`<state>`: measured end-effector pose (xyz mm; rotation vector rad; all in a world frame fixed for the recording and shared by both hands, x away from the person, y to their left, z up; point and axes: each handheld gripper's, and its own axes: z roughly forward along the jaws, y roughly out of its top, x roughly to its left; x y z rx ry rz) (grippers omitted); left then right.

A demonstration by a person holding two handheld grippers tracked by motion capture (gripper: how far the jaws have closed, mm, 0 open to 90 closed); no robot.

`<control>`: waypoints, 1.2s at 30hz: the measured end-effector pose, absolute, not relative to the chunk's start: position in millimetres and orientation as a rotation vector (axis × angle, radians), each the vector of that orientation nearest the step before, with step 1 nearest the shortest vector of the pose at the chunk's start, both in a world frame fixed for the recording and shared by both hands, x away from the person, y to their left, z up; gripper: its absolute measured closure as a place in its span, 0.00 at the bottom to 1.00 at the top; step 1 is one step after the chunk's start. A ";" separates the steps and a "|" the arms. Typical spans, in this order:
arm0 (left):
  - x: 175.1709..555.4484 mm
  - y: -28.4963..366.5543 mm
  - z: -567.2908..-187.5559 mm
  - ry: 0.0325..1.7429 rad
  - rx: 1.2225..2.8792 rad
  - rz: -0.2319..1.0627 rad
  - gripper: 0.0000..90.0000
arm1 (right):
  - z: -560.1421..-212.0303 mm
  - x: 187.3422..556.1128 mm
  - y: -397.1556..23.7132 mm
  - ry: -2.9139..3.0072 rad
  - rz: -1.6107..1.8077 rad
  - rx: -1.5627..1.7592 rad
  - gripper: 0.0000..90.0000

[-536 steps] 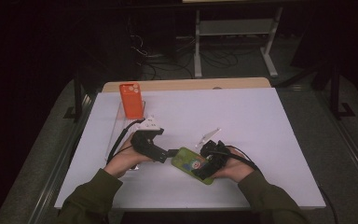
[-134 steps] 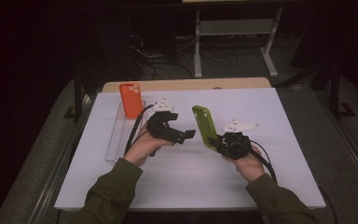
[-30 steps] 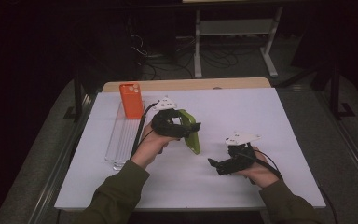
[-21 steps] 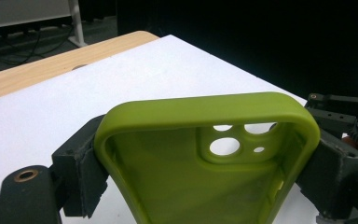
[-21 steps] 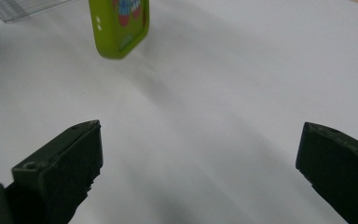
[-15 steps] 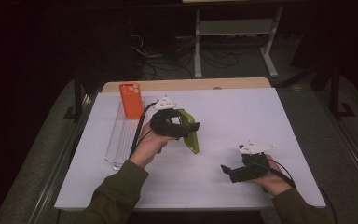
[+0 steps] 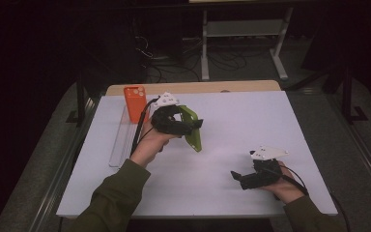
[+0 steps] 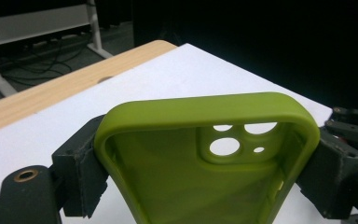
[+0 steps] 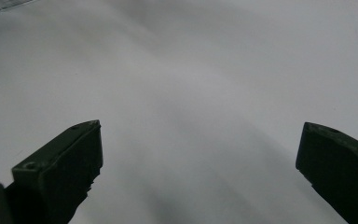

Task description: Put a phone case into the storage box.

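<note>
left tongs (image 7: 193, 126): closed across a green case (image 7: 192, 129); in the left gripper view the pads (image 8: 81, 175) press on both long edges of the case (image 8: 177, 186), one on each side.
green case: held off the counter (image 7: 270, 121) in the left tongs, left of the counter's middle; it hangs tilted, with its lower end pointing down towards the counter.
case detail: the open inner side faces the left gripper camera; the camera cutout, with three round holes and a smaller one, sits near the top rim.
left hand (image 7: 149, 145): wrapped round the body of the left tongs; an olive sleeve (image 7: 116, 193) runs in from the bottom edge.
right tongs (image 7: 237, 177): open, with nothing between the jaws; the right gripper view shows the two jaws wide apart over bare white counter (image 9: 191, 93).
right tongs, position: low over the near right part of the counter, tips pointing left, well apart from the green case.
right hand (image 7: 285, 186): grips the rear of the right tongs; whether the tongs touch the counter cannot be told.
orange case (image 7: 135, 101): stands at the far left of the counter, just beside the left tongs' grey plate and cable.
clear tray (image 7: 123, 137): long and narrow, lies along the left edge of the counter in front of the orange case.
counter: white sheet over a wooden top, a strip of wood showing along the far edge.
</note>
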<state>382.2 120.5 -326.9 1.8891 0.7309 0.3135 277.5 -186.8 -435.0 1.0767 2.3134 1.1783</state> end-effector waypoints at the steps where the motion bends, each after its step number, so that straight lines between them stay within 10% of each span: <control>1: 383.5 121.9 -324.4 0.733 1.887 0.323 0.16 | -435.1 277.6 -187.0 2.316 1.177 1.073 0.00; 36: 413.1 187.1 -274.2 0.915 1.813 0.585 0.16 | -434.5 277.7 -186.6 2.318 1.177 1.071 0.00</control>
